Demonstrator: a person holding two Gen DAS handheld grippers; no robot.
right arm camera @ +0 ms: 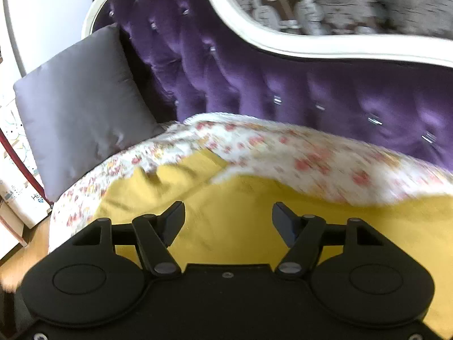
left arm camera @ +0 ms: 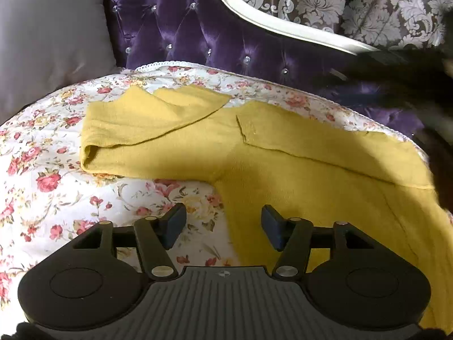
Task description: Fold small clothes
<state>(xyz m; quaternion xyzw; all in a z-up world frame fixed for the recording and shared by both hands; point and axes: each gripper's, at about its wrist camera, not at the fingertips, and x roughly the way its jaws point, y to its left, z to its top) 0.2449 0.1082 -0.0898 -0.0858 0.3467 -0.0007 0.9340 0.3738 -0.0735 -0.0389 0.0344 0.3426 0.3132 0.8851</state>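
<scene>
A mustard-yellow knit garment lies spread on a floral cover, one sleeve folded across to the left. My left gripper hovers open over the garment's lower left edge, nothing between its fingers; the left finger is above the floral cover, the right finger above the yellow cloth. In the blurred right wrist view, my right gripper stands open above the yellow garment, with nothing pinched between its pads.
A purple tufted sofa back with a white curved frame rises behind the cover. A grey cushion leans at the left end. A dark blurred shape crosses the right. Boxes and floor lie left of the sofa.
</scene>
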